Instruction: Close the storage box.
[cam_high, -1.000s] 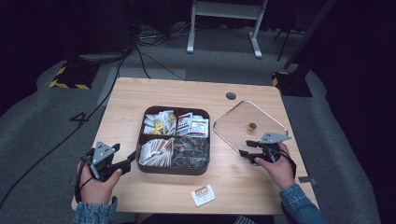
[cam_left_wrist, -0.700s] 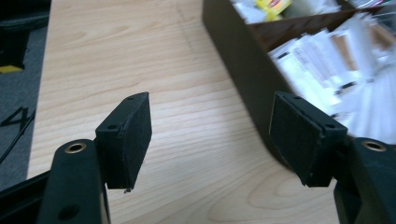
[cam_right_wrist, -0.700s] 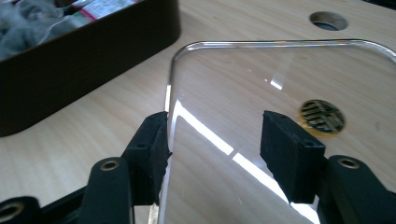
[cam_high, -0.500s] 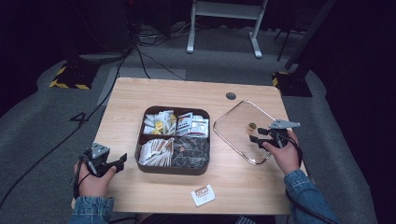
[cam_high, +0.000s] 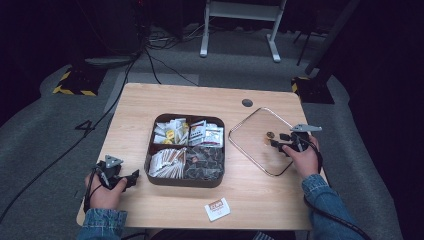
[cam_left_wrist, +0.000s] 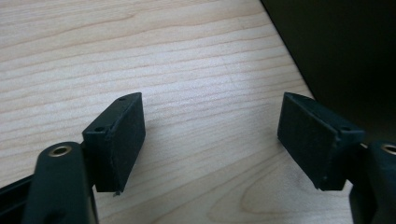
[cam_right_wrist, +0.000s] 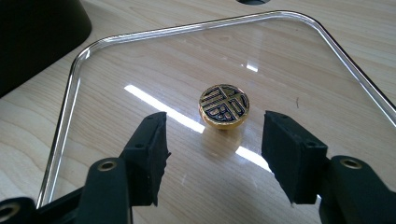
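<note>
A: Where is the lid (cam_high: 260, 140) placed?

B: It is laid flat on the table (cam_high: 150, 102), at centre right of the high view, just beside the box (cam_high: 185, 150). Its knob (cam_right_wrist: 224, 105) is seen at centre in the right gripper view, just ahead of the open jaws.

A: How is the right gripper (cam_right_wrist: 212, 144) set?

B: It is held moderately wide, with nothing pinched yet. The left gripper (cam_left_wrist: 210, 135) is seen wide and empty at lower left over bare wood, its jaws having just been opening.

A: What could go wrong?

B: The knob is small and smooth; if it is pinched off-centre, the lid could be tilted, slipped and dropped on the box. A packet (cam_high: 218, 209) is left at bottom centre.
</note>
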